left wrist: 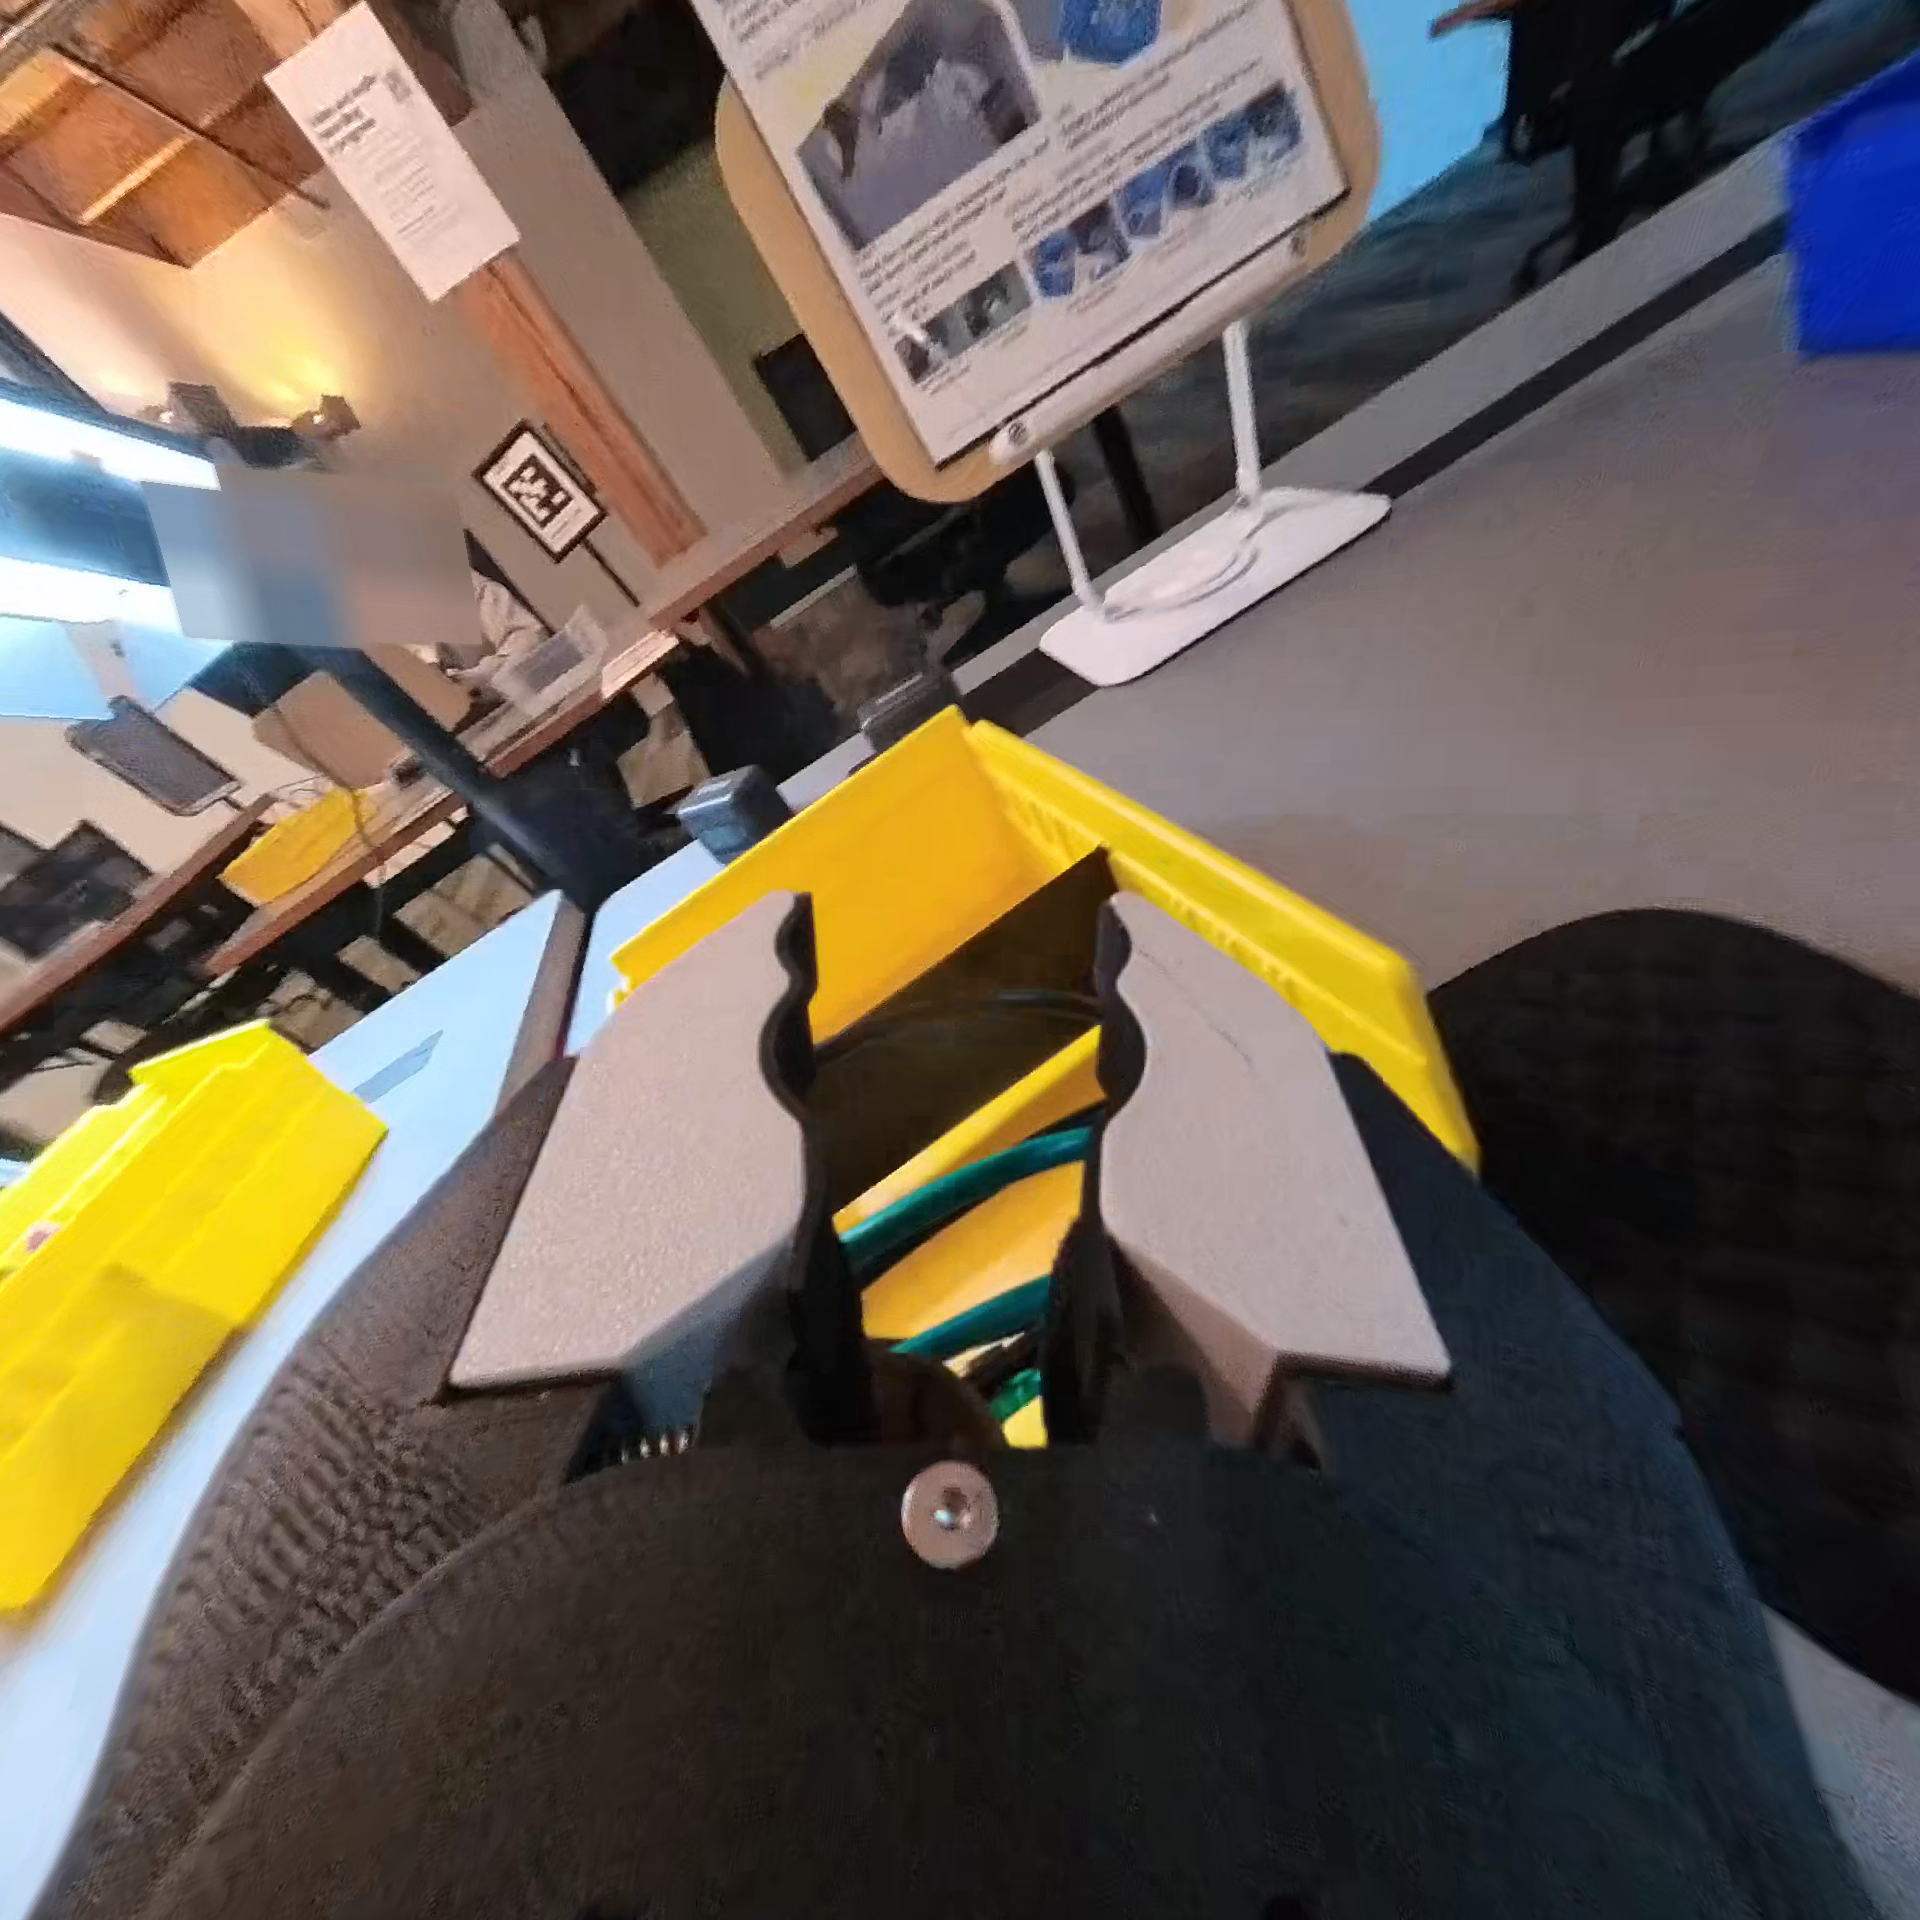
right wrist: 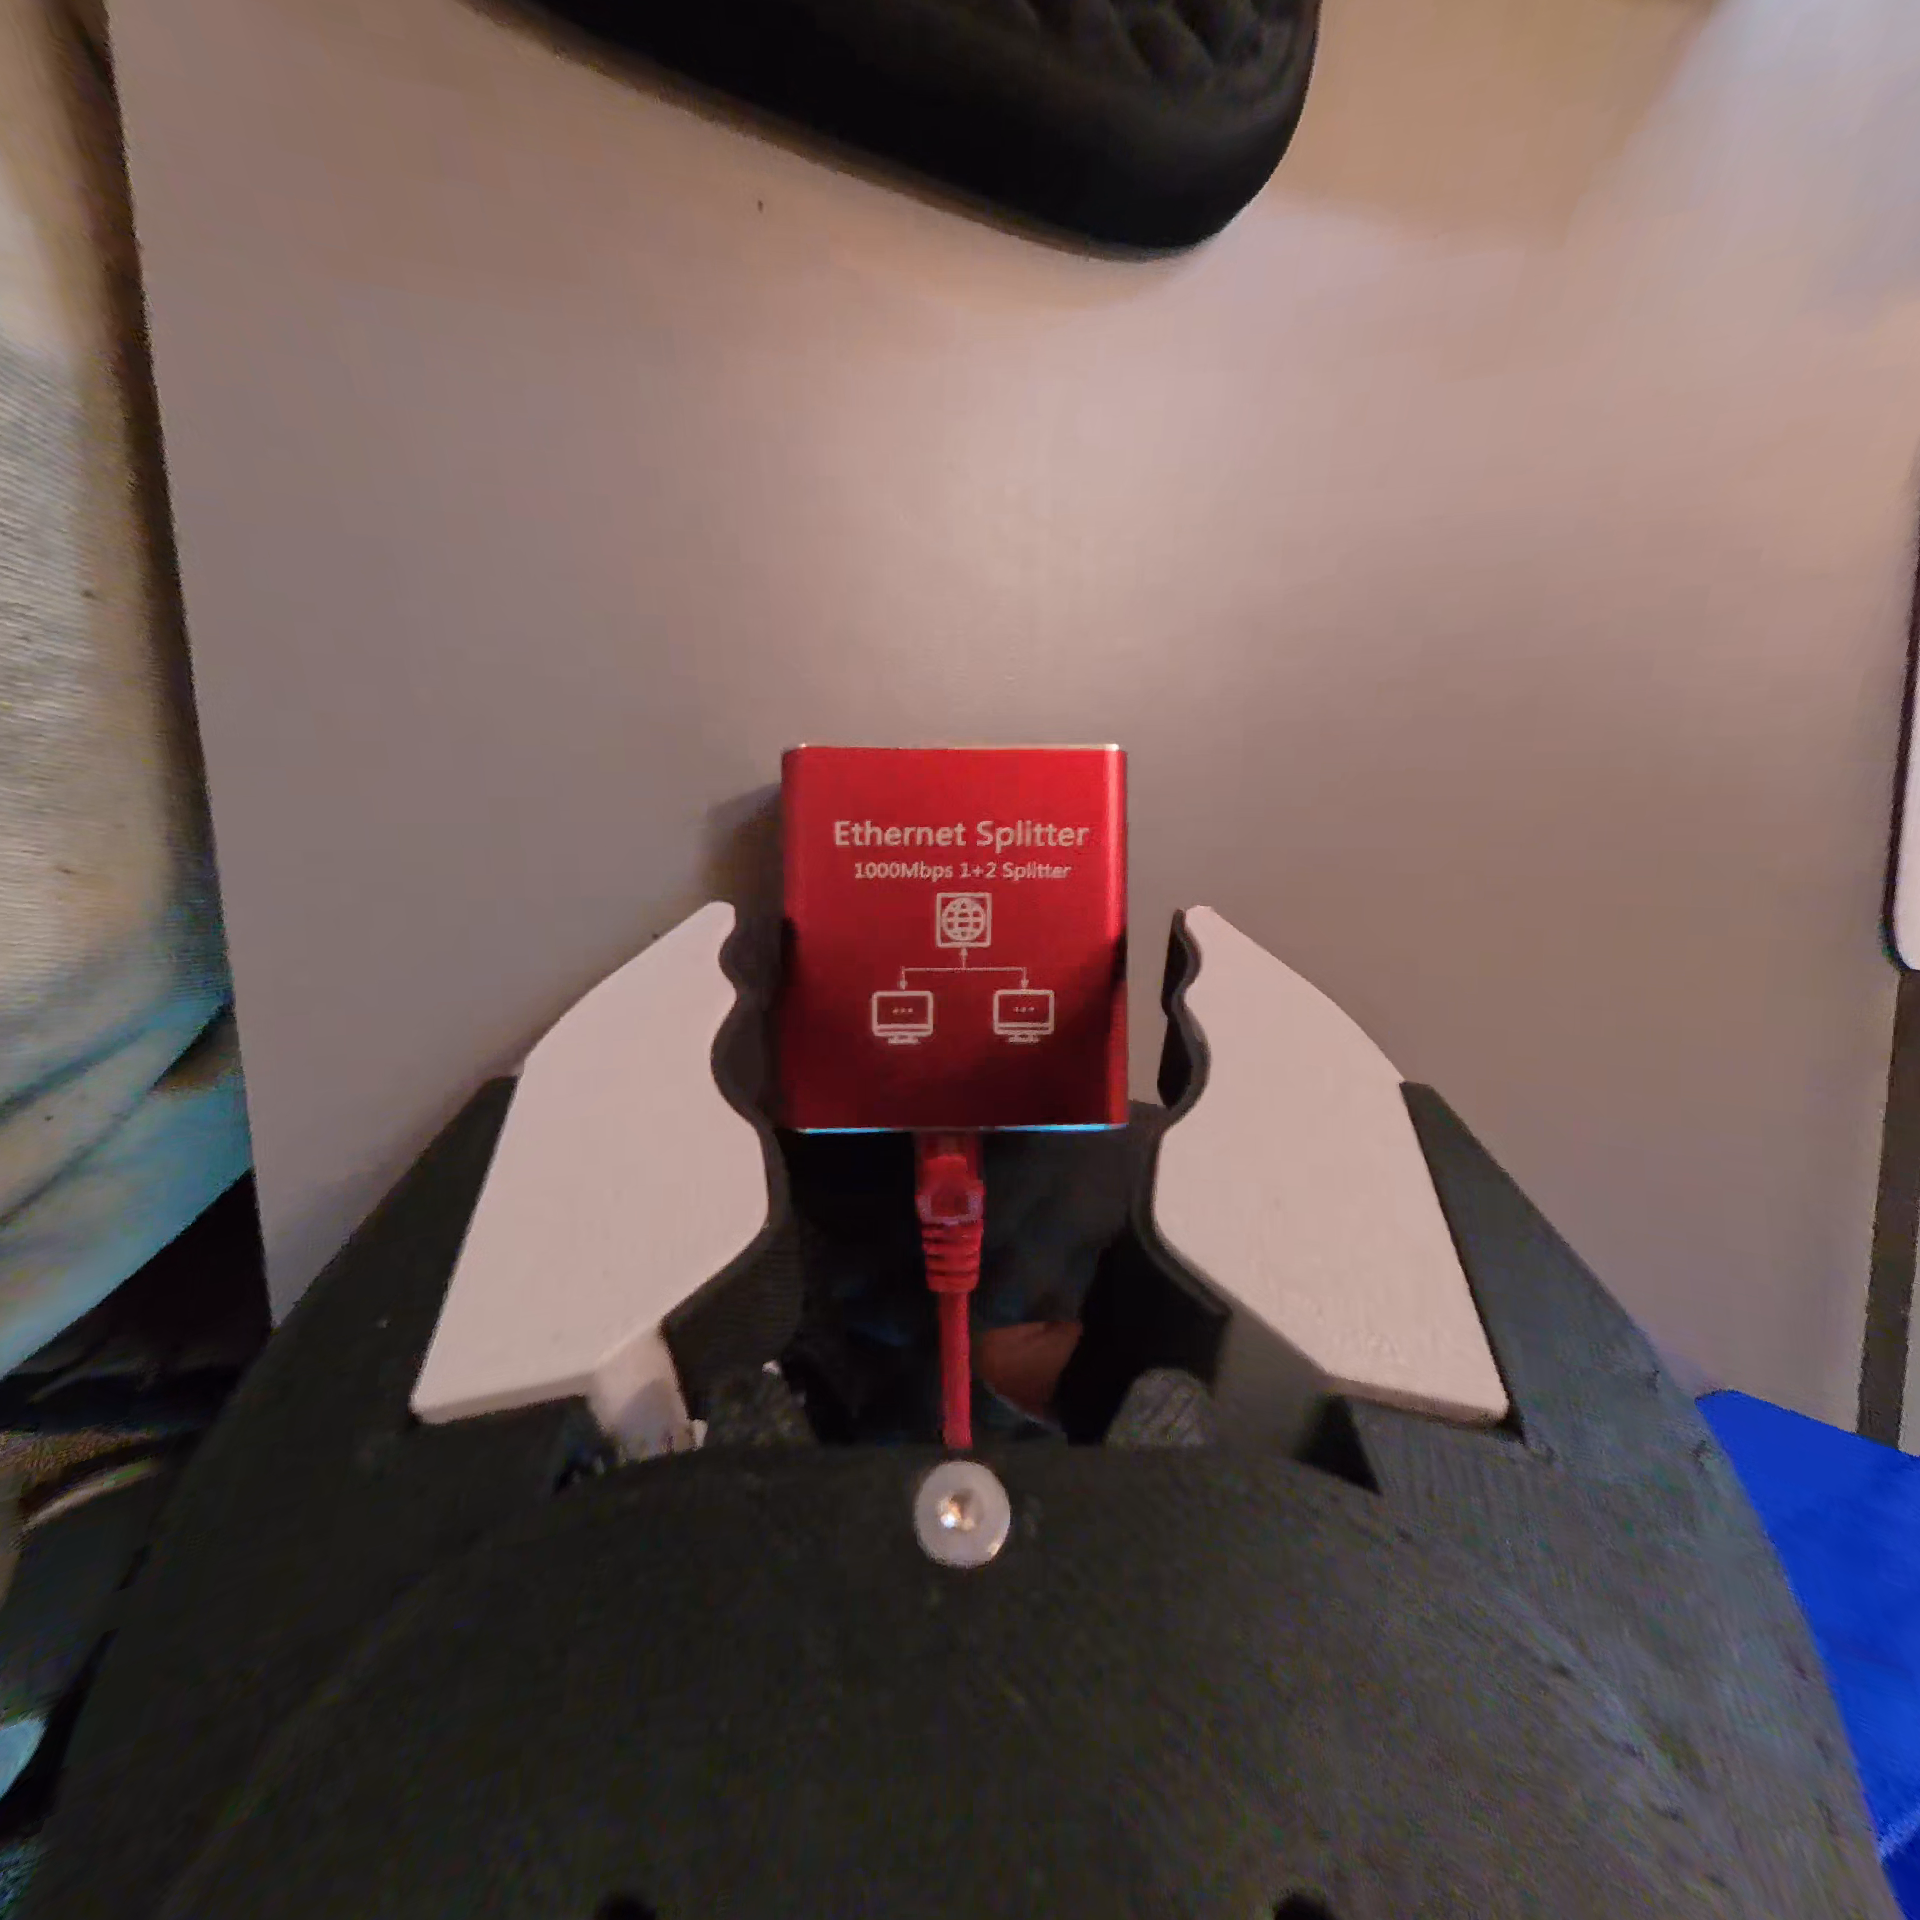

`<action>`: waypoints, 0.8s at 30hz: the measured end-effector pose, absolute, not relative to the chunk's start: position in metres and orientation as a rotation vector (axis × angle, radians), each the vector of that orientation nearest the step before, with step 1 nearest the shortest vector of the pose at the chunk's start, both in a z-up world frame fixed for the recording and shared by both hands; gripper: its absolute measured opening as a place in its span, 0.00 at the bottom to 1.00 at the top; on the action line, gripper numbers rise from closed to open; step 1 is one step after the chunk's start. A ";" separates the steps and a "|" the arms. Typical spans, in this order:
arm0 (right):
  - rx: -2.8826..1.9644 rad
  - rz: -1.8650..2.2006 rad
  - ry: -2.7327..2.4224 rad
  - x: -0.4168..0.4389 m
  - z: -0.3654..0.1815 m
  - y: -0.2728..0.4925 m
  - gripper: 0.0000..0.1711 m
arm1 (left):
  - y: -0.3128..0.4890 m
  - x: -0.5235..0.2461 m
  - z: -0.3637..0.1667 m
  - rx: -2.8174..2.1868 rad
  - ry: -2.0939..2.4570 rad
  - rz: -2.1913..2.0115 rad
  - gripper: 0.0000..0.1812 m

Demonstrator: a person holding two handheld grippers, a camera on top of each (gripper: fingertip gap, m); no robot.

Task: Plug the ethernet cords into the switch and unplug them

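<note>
Cords (left wrist: 966, 1195), green, are lying coiled in a yellow bin (left wrist: 1247, 894) in the left wrist view, where the left claw (left wrist: 951, 997) is hovering parted above the bin, gripping nothing. Only the right wrist view is showing the switch (right wrist: 956, 935): a small red metal box on the pale surface (right wrist: 935, 468), a red cord (right wrist: 951, 1247) plugged into its near end, sitting between the right claw's (right wrist: 956, 997) spread fingers, seemingly ungripped.

The left gripper (left wrist: 951, 997) has a rough black printed body, two flat grey fingers (left wrist: 665, 1164) with wavy black inner pads, and one silver screw (left wrist: 949, 1515) at the centre of the body. The right gripper (right wrist: 961, 997) is built alike, with paler, whitish fingers (right wrist: 613, 1174) and its own screw (right wrist: 961, 1512).
</note>
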State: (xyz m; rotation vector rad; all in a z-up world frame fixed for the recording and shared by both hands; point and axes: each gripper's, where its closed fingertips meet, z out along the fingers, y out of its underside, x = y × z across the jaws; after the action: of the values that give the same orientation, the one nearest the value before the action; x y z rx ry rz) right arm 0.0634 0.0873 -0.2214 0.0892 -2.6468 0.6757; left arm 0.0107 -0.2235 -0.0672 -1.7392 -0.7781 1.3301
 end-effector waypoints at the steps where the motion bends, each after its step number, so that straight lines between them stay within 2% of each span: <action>1: 0.081 0.719 -2.635 0.064 -0.217 0.085 0.47 | -0.228 0.011 -0.070 -1.781 -0.773 1.364 0.30; 4: 0.063 0.842 -2.584 0.065 -0.201 0.083 0.49 | -0.230 0.023 -0.082 -1.921 -0.693 1.351 0.33; 10: 0.056 0.872 -2.517 0.060 -0.192 0.088 0.50 | -0.258 0.036 -0.087 -1.977 -0.771 1.361 0.33; 19: 0.075 0.865 -2.516 0.059 -0.195 0.085 0.49 | -0.278 0.049 -0.105 -2.164 -0.621 1.458 0.28; 21: 0.072 0.853 -2.517 0.059 -0.195 0.086 0.49 | -0.280 0.043 -0.110 -2.180 -0.614 1.488 0.24; 24: 0.071 0.847 -2.509 0.058 -0.194 0.088 0.48 | -0.283 0.035 -0.110 -2.181 -0.605 1.560 0.11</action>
State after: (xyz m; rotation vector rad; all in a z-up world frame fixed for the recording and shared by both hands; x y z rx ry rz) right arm 0.0578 0.0877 -0.1940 0.0711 -2.5086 0.8468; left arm 0.0349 -0.2827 -0.1098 -2.1814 -0.6051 1.5597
